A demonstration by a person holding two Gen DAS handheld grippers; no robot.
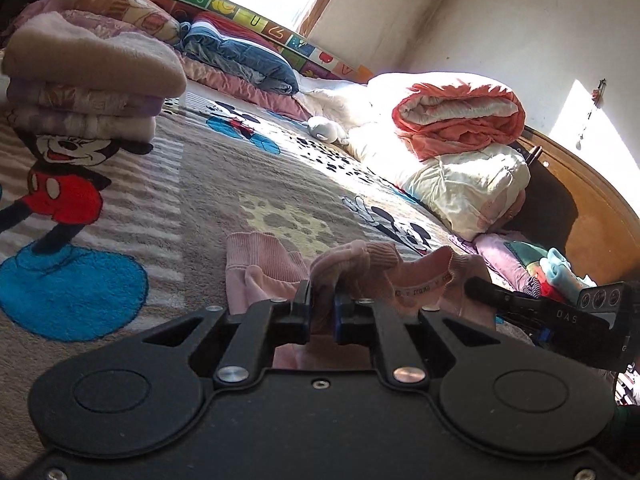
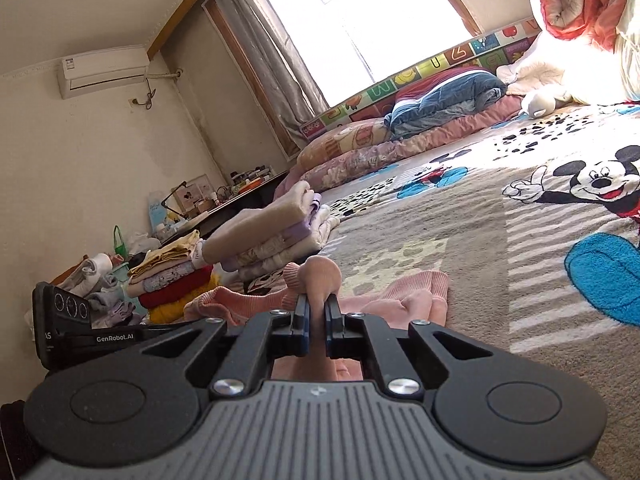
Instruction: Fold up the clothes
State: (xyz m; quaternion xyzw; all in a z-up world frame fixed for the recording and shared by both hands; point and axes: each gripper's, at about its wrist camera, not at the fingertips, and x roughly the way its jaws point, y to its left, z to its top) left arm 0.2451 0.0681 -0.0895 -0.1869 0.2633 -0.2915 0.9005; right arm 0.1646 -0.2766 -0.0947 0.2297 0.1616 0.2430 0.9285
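Your left hand-held gripper [image 1: 322, 300] and right hand-held gripper [image 2: 317, 312] each pinch the pink ribbed-knit garment [image 1: 260, 264], long axis 9-to-3 on the bed; only the right view shows the white wall air conditioner [image 2: 103, 72].

My left gripper [image 1: 322, 300] body hides the near part of the pink garment [image 1: 264, 272]; the orange quilt [image 2: 580, 4] runs off the frame's top.

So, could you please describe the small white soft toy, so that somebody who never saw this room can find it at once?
Start from the bed's cartoon-mouse blanket and go to its far edge, under the window. There the small white soft toy lies in front of the white quilt, which bears a rolled orange blanket. It is small and rounded, while its neighbours are large folded bedding.
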